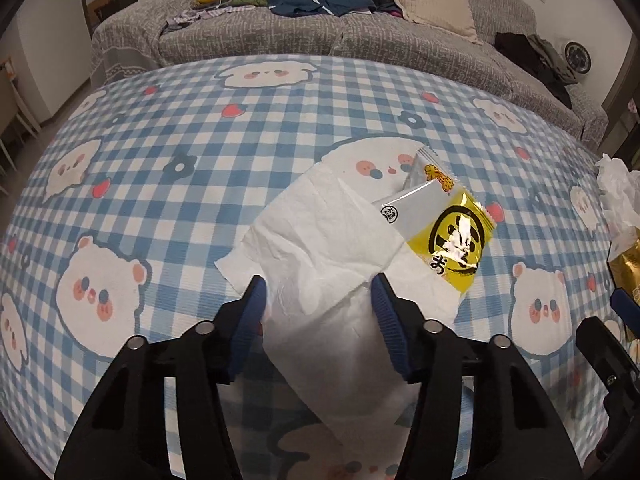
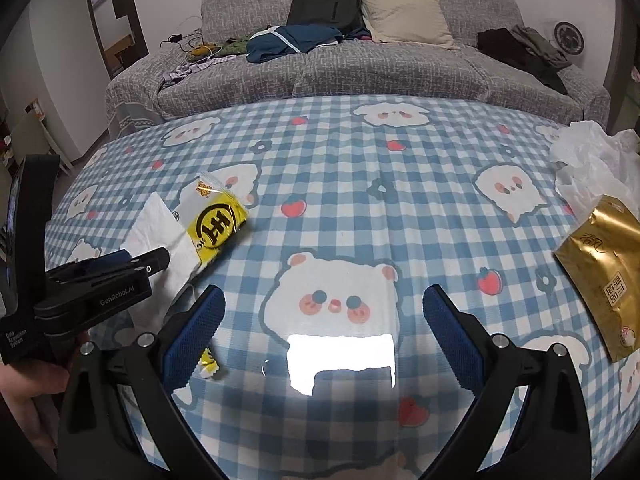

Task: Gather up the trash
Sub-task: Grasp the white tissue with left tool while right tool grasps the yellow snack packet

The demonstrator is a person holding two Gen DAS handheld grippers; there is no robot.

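- The left gripper stands over a white paper tissue lying on the table; the tissue runs up between its blue pads, and both pads appear to press its edges, so the jaws are closed on the tissue.
- The yellow snack wrapper lies partly on the tissue's far right corner, with a clear wrapper tucked just behind it.
- The right gripper hangs above bare tablecloth with its jaws spread wide and nothing between them.
- A small yellow scrap of wrapper lies on the table just beside the right gripper's left finger.
- The table carries a blue-and-white checked cloth printed with bears, under a glossy cover that throws back a bright patch of light.
- A gold tissue pack lies near the table's right edge; a crumpled white plastic bag sits just behind it.
- In the right wrist view, the left gripper's black body enters from the left, and a hand shows beneath it.
- Beyond the table stands a grey sofa bearing a dark backpack, a cream cushion, a blue garment and dark clothes.
- Nothing lies between the right gripper and the wrappers except open tablecloth.
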